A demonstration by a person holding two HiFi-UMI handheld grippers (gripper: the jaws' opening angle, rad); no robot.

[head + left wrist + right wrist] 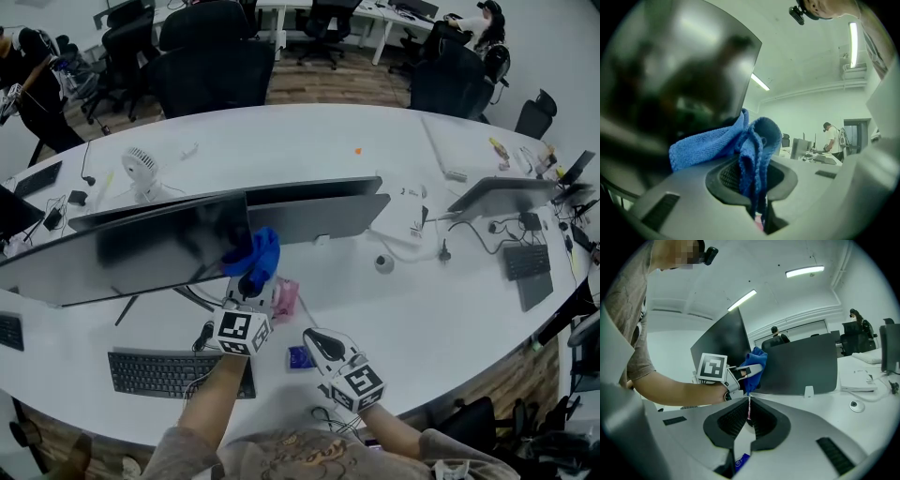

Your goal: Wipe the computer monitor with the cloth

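Left gripper (251,284): jaws clenched on the blue cloth (256,251). In its own view (753,174) we see the cloth (751,140) pinched between the ribbed pads, with a bunched fold standing up past the tips and a flap trailing off to the gripper's left.

Ahead of the jaws stands the monitor (141,248), its screen dark. The cloth is at the screen's lower corner, on the side nearest this gripper, and looks pressed against the glass (670,70). The right gripper view confirms it: left gripper (745,373) raised, cloth (754,363) at the monitor's (722,341) edge.

Right gripper (314,339): off to the left gripper's right and nearer the person, low over the table (450,309). Its jaws (749,404) are drawn together to a thin slit. We see nothing gripped, only a pink sliver showing through the slit.

A pink thing (284,298) lies just to the right of the left gripper's jaws. A small blue item (300,358) sits on the table between the two grippers. The keyboard (173,373) is behind the left gripper, to its left. A second monitor (319,211) stands beyond the cloth and shows its back (801,364).
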